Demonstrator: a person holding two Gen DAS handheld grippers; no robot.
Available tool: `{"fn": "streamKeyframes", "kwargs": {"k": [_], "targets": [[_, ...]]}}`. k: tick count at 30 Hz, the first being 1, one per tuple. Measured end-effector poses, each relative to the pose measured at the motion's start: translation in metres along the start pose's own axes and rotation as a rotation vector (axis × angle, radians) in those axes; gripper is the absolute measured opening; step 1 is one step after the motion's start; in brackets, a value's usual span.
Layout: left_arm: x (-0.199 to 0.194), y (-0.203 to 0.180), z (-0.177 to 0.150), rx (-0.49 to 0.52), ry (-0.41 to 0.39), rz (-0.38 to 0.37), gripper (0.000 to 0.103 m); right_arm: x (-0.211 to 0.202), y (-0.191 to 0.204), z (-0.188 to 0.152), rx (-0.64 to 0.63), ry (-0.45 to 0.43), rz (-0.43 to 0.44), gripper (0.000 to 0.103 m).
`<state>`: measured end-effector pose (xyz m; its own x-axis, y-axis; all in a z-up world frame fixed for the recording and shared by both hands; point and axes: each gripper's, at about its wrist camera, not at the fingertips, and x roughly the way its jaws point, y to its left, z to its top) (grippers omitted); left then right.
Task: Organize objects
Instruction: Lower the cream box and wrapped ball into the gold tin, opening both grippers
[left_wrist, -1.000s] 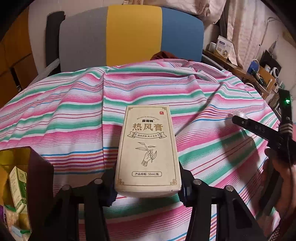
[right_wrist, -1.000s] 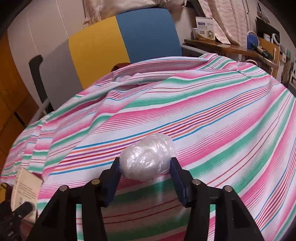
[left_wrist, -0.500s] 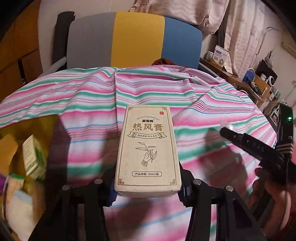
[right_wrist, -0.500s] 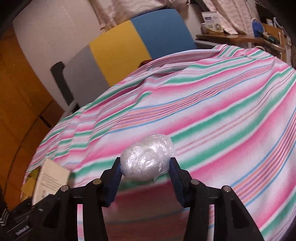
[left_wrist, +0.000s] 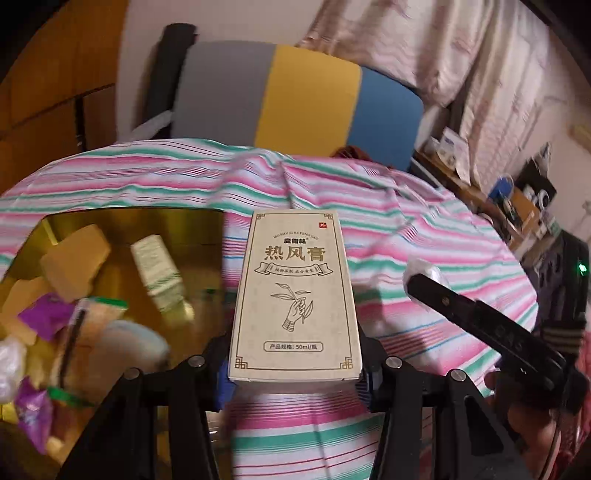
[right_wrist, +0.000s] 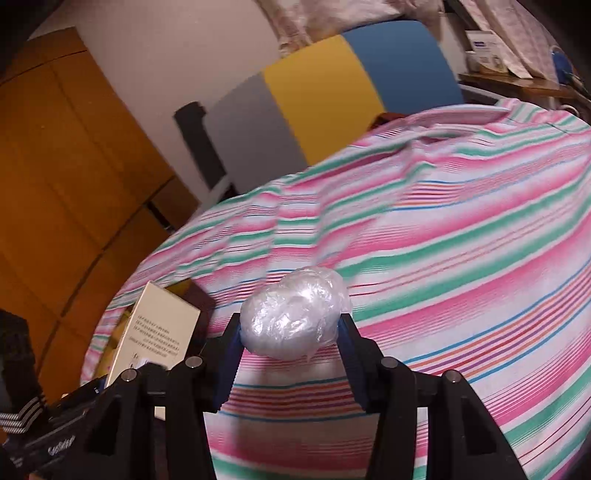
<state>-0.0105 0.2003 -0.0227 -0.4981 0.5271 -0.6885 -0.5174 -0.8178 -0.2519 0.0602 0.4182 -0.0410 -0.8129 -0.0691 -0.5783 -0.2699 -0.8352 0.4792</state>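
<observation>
My left gripper (left_wrist: 293, 363) is shut on a beige carton with Chinese lettering (left_wrist: 295, 295), held above the striped cloth (left_wrist: 406, 221) just right of an open gold-lined box (left_wrist: 207, 216). The box holds several small packets and cartons. At the right of the left wrist view, a finger of my right gripper (left_wrist: 461, 306) shows with the plastic ball behind it. My right gripper (right_wrist: 290, 341) is shut on a ball of crumpled clear plastic (right_wrist: 291, 317). At the lower left of the right wrist view the beige carton (right_wrist: 159, 332) and the left gripper appear.
A chair back in grey, yellow and blue (left_wrist: 295, 99) stands behind the cloth-covered surface. A cluttered wooden shelf (left_wrist: 509, 206) runs along the right. Orange wooden cabinets (right_wrist: 55, 184) stand at the left. A person's hand (left_wrist: 517, 406) holds the right gripper.
Both grippers have moved left with their loads. The gold-lined box, at the frame's edge before, now fills the left wrist view's left side. The beige carton has grown larger in the right wrist view.
</observation>
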Motion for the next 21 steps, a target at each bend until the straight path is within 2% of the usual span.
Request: {"fn": "streamKeyframes", "kwargs": {"k": [7,13,21], "targets": [[-0.019,0.058,0.01,-0.129,-0.034,0.044,0.051,-0.002,0.048,-0.006,-0.053,0.015,0.074,0.05],[-0.01,0.112,0.021,-0.267,0.032,0.057,0.052,-0.004,0.082,-0.013,-0.115,0.021,0.102,0.05],[0.029,0.15,0.038,-0.325,0.169,0.118,0.051,0.002,0.119,-0.014,-0.179,0.043,0.145,0.05]]}}
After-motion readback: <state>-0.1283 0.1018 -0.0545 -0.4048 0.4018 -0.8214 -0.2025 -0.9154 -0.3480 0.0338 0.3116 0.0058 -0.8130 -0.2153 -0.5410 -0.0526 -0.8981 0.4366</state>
